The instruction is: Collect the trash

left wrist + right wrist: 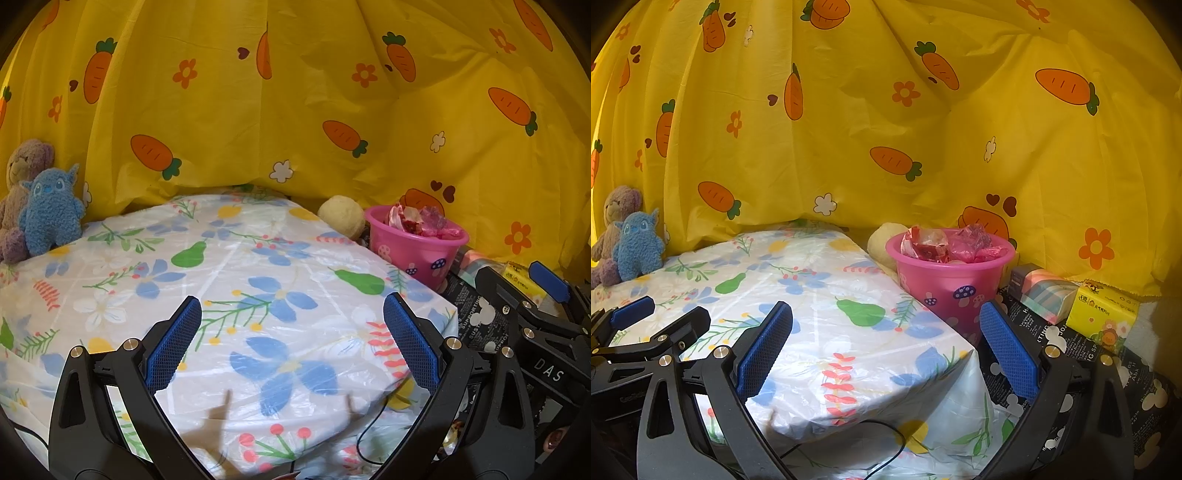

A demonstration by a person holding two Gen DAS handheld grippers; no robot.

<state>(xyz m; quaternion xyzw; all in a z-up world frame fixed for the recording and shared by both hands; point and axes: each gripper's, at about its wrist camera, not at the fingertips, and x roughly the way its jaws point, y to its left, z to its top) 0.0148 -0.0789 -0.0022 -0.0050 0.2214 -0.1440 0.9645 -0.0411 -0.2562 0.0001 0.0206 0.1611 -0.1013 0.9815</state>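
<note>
A pink bucket [951, 280] with mushroom prints stands off the table's right side, filled with crumpled red and pink wrappers [945, 245]. The left wrist view shows the same bucket [419, 251] at the right. My left gripper [291, 339] hovers open over the flowered tablecloth [229, 280] with nothing between its blue pads. My right gripper [884, 345] is open too, above the table's near right corner, just short of the bucket. Each gripper shows at the edge of the other's view: the right gripper [517, 291] and the left gripper [661, 317].
A yellow carrot-print curtain [886, 129] closes off the back. Two plush toys [37, 206] sit at the table's far left corner. A cream plush ball [341, 216] lies behind the bucket. A pastel box [1047, 295] and a yellow tissue pack [1102, 314] rest on black printed cloth [1137, 387]. A black cable [886, 443] hangs at the table's front.
</note>
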